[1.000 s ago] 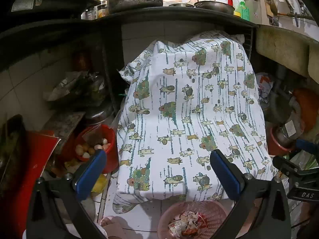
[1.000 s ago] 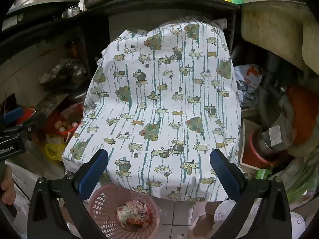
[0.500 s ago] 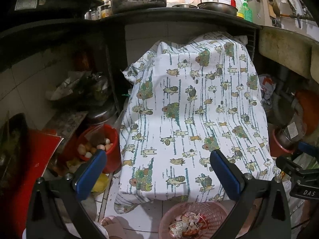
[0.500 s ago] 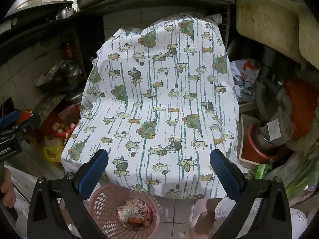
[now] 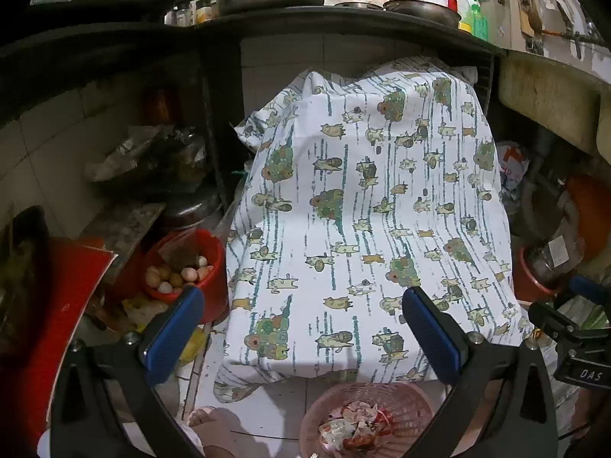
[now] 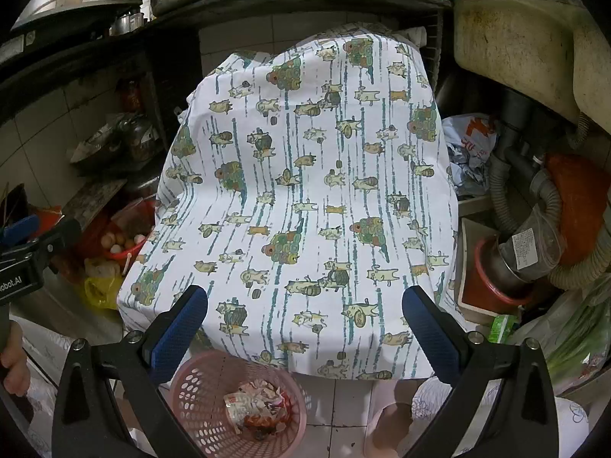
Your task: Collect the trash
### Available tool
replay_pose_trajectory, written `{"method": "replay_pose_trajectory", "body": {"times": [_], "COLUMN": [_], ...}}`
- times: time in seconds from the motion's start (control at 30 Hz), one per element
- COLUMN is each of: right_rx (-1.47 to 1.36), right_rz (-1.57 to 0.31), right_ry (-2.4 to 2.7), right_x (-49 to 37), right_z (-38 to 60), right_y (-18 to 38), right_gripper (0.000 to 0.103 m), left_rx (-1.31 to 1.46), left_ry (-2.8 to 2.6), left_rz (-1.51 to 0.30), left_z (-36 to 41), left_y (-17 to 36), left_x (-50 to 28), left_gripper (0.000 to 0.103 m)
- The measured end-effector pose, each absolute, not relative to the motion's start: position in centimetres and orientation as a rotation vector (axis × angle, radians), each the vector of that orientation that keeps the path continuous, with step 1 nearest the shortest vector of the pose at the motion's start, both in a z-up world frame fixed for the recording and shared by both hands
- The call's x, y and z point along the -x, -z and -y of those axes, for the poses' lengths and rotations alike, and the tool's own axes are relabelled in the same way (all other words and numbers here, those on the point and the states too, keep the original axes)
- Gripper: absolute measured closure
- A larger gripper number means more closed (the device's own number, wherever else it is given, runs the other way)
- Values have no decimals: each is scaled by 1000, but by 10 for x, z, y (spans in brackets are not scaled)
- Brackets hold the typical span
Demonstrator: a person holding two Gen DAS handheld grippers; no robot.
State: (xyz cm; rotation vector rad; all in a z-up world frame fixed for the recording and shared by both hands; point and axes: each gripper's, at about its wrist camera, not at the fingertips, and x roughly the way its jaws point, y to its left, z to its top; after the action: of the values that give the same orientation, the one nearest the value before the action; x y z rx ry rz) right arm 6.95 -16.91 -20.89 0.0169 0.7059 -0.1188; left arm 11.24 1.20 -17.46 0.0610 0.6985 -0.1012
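Your left gripper (image 5: 301,328) and right gripper (image 6: 303,324) both have jaws spread wide on nothing, held level above the pink basket (image 6: 198,393), which sits on the floor tiles just before the printed cloth (image 6: 305,191), so its wrappers (image 6: 256,406) are within reach

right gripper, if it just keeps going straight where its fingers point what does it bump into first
Most likely the patterned cloth draped over something bulky: it fills the view between the open right gripper fingers. The pink basket of wrappers sits below that line. How far off the cloth is remains unclear.
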Motion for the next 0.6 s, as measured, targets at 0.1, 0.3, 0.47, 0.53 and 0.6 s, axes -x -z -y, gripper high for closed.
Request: {"method": "replay_pose_trajectory", "body": {"times": [0.1,0.3,0.47,0.53,0.6], "right_rx": [-17,-14,-19,-16,-15], "right_rz": [-711,-709,-714,-713,-713], "right_ry": [116,116,113,112,111], "right_x": [-68,-67,-67,-67,-67], "right_z": [168,168,168,169,169], "right_y": [211,212,212,211,212], "right_gripper": [0,0,0,0,0], "left_rx": [-67,-71,-49,-48,-50], "left_ry": [106,102,104,100,95], "left_rz": [-692,-681,-683,-682,-682], "left_z": [-11,-10,-13,-13,-14], "left_y": [174,173,172,171,172], "left_x": [-112,-112,-112,-112,-112], "left_gripper": [0,0,0,0,0]}}
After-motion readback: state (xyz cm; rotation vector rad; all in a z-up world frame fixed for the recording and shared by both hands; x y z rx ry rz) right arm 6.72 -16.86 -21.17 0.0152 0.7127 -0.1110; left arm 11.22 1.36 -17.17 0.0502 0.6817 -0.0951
